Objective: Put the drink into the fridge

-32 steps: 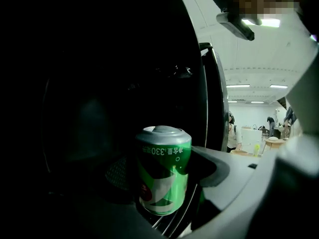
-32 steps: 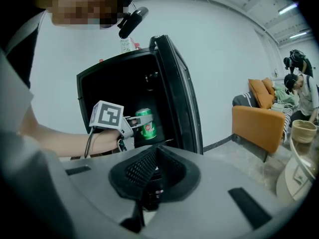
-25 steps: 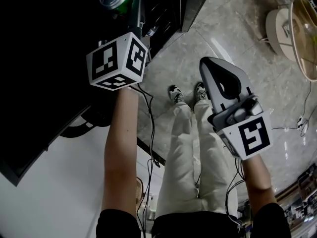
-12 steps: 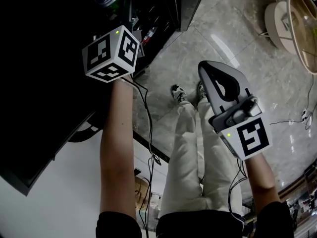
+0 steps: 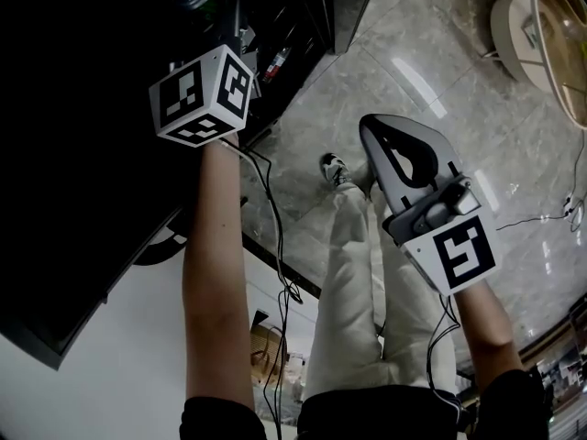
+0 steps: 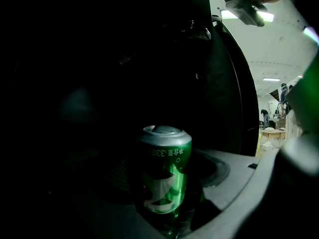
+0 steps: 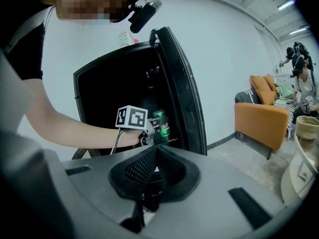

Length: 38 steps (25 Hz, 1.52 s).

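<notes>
**Green can at the fridge mouth, left jaws clamped on it**

I am gripping the green drink can (image 6: 164, 176) in my left gripper (image 5: 209, 7), with the jaws closed against its lower body. I am holding it at the open front of the black mini fridge (image 7: 114, 98). In the right gripper view the can is sitting at about two o'clock from my left marker cube, and the fridge door (image 7: 182, 83) is standing open at the can's three o'clock. My right gripper (image 5: 376, 131) is hanging over the floor with its jaws pressed fully together and nothing between them.

The interior is showing so dark that I cannot tell where a shelf lies, or whether the can is touching anything yet. I am judging the main danger to be releasing before the base is seated, which would let the can drop or topple. It could also twist in my pads if it knocks a shelf edge or the door's thick rim. The cable (image 5: 275, 236) trailing from my left wrist could snag on the cabinet's lower edge.

The can is a smooth, glossy metal cylinder with a rounded shoulder, so it is offering little friction. The fridge shell is looking matte black, and its door is bowing outward. My right jaws are showing black mesh-textured pads set in hard grey plastic. The floor (image 5: 431, 71) is gleaming like polished stone tile.
</notes>
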Each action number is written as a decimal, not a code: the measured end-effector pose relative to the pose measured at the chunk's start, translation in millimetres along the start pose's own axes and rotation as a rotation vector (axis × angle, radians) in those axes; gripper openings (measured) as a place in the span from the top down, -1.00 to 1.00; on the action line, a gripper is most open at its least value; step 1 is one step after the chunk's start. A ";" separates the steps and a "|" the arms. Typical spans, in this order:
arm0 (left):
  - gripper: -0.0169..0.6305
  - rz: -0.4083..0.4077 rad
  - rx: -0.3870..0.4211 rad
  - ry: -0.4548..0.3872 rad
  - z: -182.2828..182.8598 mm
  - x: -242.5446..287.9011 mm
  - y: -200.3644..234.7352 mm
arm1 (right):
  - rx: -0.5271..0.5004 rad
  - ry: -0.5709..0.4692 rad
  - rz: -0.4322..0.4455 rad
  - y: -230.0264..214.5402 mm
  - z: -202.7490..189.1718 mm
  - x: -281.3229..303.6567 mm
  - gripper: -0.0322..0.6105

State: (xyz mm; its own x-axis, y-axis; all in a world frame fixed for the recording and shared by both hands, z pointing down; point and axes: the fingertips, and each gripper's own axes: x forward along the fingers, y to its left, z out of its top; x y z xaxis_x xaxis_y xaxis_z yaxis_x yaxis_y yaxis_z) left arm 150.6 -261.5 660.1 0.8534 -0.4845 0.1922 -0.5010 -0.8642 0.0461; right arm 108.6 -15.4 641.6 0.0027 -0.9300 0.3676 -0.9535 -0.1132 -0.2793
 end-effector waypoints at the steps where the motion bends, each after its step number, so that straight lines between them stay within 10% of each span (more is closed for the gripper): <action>1: -0.09 -0.002 -0.005 -0.003 -0.5 0.2 -0.1 | 0.000 0.001 0.001 0.0 -0.9 0.4 0.86; 18: -0.09 0.094 -0.055 -0.014 2.6 -56.6 -23.6 | -0.015 0.020 0.024 2.7 -0.7 -13.1 0.86; 21: 0.27 0.091 -0.055 -0.029 4.3 -78.9 -41.2 | -0.009 0.021 0.030 7.9 -2.2 -14.5 0.86; 38: 0.91 -0.103 -0.042 0.130 -58.2 -200.6 -132.8 | 0.020 0.013 0.084 41.2 -22.4 -22.8 0.86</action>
State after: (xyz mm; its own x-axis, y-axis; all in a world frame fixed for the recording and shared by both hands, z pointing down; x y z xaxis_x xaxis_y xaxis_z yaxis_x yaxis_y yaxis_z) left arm 37.6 -41.6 672.5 0.8759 -0.3699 0.3098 -0.4200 -0.9005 0.1124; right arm 62.5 9.0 641.6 -0.0810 -0.9318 0.3539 -0.9441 -0.0421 -0.3270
